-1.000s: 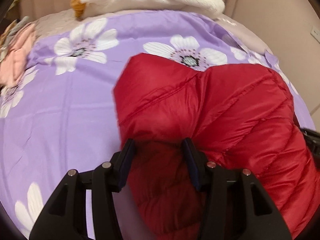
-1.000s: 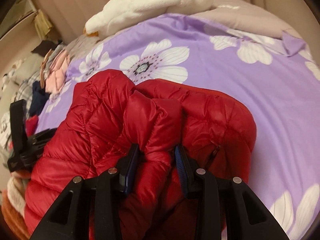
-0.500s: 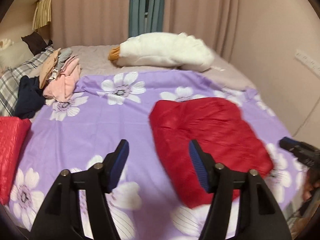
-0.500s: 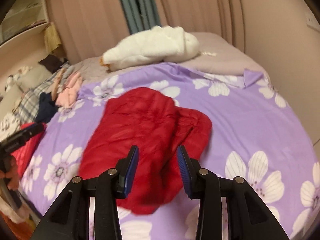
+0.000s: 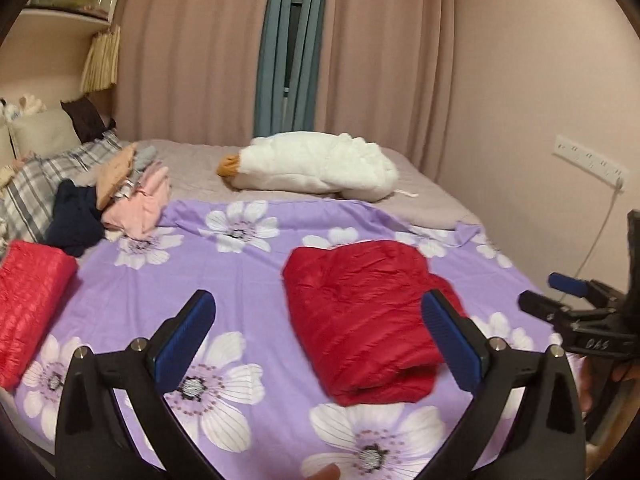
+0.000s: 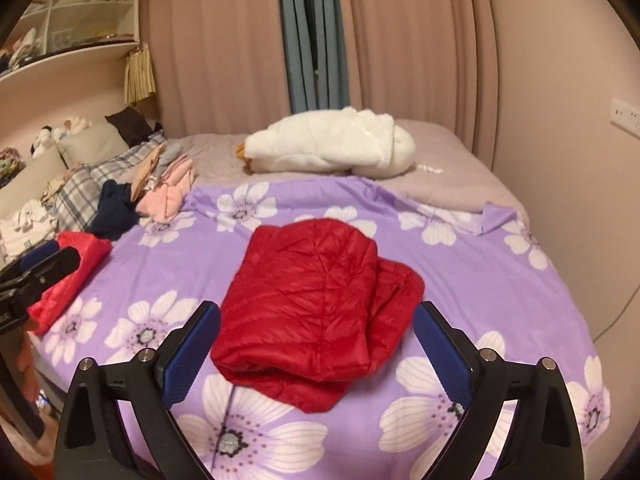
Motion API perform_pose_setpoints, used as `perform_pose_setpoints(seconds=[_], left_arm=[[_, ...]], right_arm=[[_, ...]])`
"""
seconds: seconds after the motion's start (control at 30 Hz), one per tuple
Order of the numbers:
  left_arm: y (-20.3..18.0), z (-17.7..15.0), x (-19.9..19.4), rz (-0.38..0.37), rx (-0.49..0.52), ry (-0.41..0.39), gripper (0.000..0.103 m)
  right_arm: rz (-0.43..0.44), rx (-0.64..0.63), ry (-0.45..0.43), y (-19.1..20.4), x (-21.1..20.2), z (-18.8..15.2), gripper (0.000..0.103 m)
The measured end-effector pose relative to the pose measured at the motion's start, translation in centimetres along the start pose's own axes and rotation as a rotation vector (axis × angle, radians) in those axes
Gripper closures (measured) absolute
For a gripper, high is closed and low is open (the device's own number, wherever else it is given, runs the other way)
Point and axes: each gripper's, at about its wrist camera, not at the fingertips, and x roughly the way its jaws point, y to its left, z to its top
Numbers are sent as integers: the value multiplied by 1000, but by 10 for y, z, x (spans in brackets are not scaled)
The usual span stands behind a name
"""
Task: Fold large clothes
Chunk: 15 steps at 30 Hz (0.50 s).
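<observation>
A red down jacket lies folded in a thick bundle on the purple flowered sheet, right of the middle in the left wrist view. In the right wrist view the jacket is straight ahead. My left gripper hangs above and short of it, its jaws opening wide with nothing between the blue pads. My right gripper is held back the same way, jaws opening and empty. Each gripper shows in the other's view: the right gripper at the right edge, the left gripper at the left edge.
A second folded red garment lies at the bed's left edge. Behind it is a pile of pink, navy and plaid clothes. A white plush goose lies across the far end, before the curtains. A wall with a socket strip borders the right side.
Both grippers have let go of the red jacket, spread their jaws wide and drawn back and up from the bed. The jacket now lies folded on the sheet.
</observation>
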Motion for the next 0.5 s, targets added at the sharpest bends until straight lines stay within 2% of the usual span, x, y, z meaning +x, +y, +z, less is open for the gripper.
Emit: perform_pose_setpoints(seconds=[0.2,0.5], left_arm=[[-2,1,-17,26,7,-24,0],[-13,1,-26,8,59,-28,0]], right_arm=[[6,-21,-15,11,-11,2,6],[-4,-3,-35,17,-23,7,6]])
